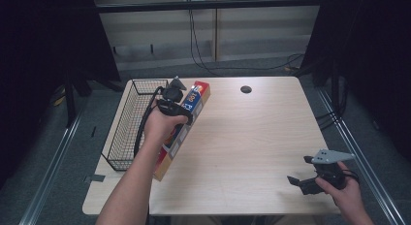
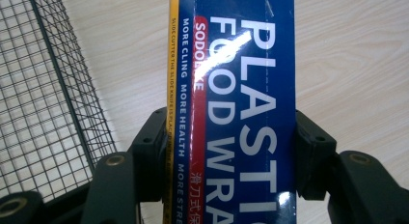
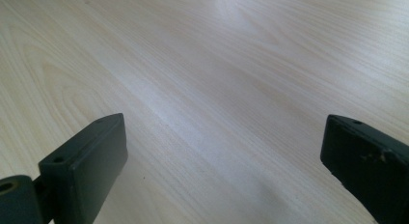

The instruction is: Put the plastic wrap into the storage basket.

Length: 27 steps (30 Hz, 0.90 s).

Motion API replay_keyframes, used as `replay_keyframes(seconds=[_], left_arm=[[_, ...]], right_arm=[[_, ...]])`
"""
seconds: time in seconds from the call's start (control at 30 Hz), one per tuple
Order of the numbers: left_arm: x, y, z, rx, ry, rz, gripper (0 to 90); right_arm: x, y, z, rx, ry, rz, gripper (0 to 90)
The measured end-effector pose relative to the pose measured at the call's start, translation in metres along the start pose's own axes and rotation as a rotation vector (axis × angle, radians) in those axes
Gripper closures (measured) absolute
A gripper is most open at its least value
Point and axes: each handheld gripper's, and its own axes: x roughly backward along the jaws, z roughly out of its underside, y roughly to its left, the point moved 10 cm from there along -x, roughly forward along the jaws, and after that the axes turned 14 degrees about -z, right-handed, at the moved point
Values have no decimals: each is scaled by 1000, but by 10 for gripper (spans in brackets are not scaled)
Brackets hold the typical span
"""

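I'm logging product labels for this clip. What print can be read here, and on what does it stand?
All on the box of plastic wrap in the left claw:
"PLASTIC FOOD WRA", large white letters on blue, cut off at the frame edge.
"SODOLIKE", white on the red strip; small, so not certain.
"MORE CLING MORE HEALTH MORE STRE", cut off.
Chinese characters on the red strip: too small to read.
Black print on the yellow edge: too small.
High view: the box's print is blurred.

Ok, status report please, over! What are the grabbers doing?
Left gripper shut on long blue plastic-wrap box. Right gripper open, over bare wooden table. Black wire basket beside box, nothing blocking.
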Motion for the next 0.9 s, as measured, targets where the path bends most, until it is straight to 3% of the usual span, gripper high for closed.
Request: replay_keyframes(seconds=[0.1,0.13,0.33,0.9], left_arm=[[1,6,-1,-20,-4,-10,428],[2,6,-1,1,0,-13,429],[4,13,-2,-4,-3,-21,428],[11,39,1,81,5,-53,428]], right_arm=[[0,0,0,5,3,1,23],[-1,0,0,5,3,2,23],[0,0,0,3,2,1,23],[-1,0,0,11,7,-4,23]])
